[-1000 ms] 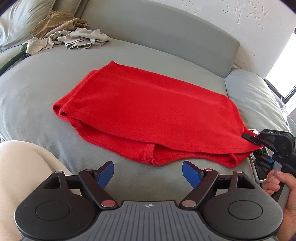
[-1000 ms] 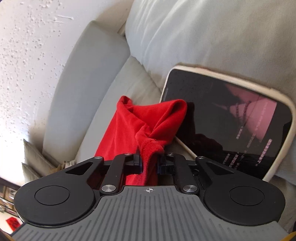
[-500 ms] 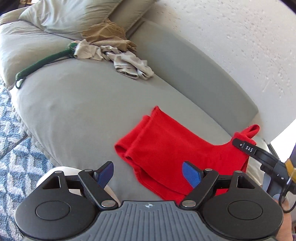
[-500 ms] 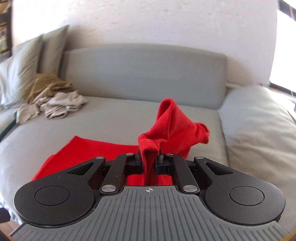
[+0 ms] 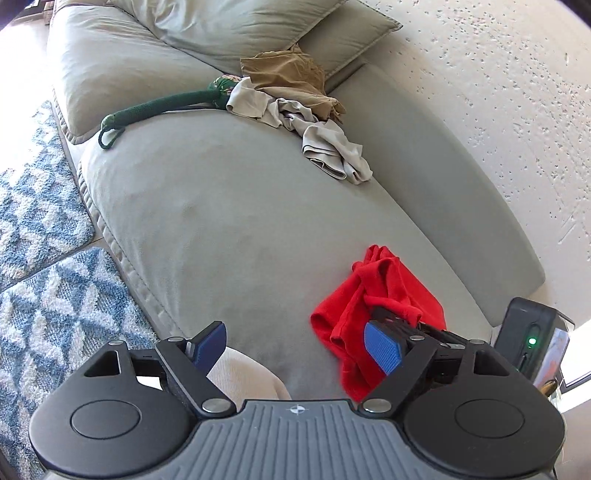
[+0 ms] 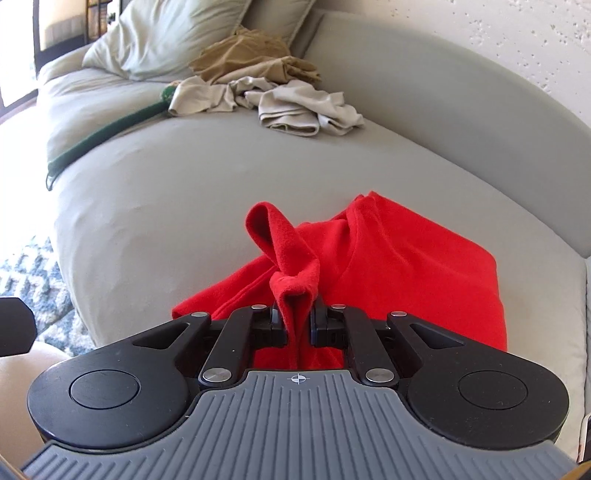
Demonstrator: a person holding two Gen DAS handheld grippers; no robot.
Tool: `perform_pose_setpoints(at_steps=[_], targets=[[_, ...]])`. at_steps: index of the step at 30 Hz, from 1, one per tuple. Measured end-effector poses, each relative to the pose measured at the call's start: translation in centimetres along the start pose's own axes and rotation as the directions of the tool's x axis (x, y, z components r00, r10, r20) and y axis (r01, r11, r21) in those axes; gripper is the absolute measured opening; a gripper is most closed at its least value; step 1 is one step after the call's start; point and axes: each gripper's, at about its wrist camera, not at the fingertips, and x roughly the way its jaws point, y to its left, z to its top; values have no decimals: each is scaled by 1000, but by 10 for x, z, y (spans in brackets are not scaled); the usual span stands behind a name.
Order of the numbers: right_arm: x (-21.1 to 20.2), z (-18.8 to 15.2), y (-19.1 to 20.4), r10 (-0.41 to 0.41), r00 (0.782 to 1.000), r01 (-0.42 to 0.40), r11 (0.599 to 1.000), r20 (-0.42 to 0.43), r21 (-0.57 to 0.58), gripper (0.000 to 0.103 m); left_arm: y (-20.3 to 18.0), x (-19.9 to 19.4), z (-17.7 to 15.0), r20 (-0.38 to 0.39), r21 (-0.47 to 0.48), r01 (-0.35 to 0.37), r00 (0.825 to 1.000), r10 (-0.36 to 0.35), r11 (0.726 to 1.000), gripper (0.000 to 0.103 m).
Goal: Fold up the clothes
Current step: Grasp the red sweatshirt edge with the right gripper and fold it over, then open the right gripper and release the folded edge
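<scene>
Swung across the grey sofa cushion [image 6: 207, 177], the right gripper [image 6: 297, 319] now carries a pinched corner of the red garment [image 6: 406, 266] over itself; the left gripper [image 5: 295, 345] hangs spread, empty. One-cornered dragging could bunch the fold.

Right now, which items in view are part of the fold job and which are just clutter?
In the job:
- red garment, pinched by the right gripper
- left gripper, open, holding nothing
- crumpled beige and tan clothes, probably next to be folded

Lying about:
- green rope-like thing
- pillows
- patterned rug
</scene>
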Motion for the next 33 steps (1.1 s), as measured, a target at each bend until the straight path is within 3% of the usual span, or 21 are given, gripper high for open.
perform_pose_setpoints(at_steps=[4, 7, 10, 20, 25, 29, 33], targets=[[-18, 9, -34, 36, 995, -54, 979, 90, 196, 10, -2, 2, 0, 2, 4, 2, 1000, -2, 1000, 81], [-26, 23, -65, 78, 989, -120, 921, 126, 370, 10, -2, 3, -1, -3, 3, -3, 1000, 3, 1000, 81], [-28, 35, -85, 94, 985, -150, 876, 141, 459, 10, -1, 5, -1, -5, -2, -9, 1000, 9, 1000, 81], [-28, 35, -60, 113, 981, -169, 896, 156, 410, 9, 0, 4, 0, 2, -10, -28, 1000, 28, 1000, 81], [-41, 26, -45, 100, 972, -169, 927, 213, 335, 9, 2, 4, 1, 6, -21, -42, 999, 42, 999, 81], [-20, 23, -32, 143, 986, -160, 950, 82, 267, 11, -1, 3, -1, 3, -15, -48, 999, 48, 999, 81], [-12, 12, -31, 248, 969, -238, 937, -8, 254, 45, -1, -2, -2, 12, -5, -61, 998, 61, 998, 81]])
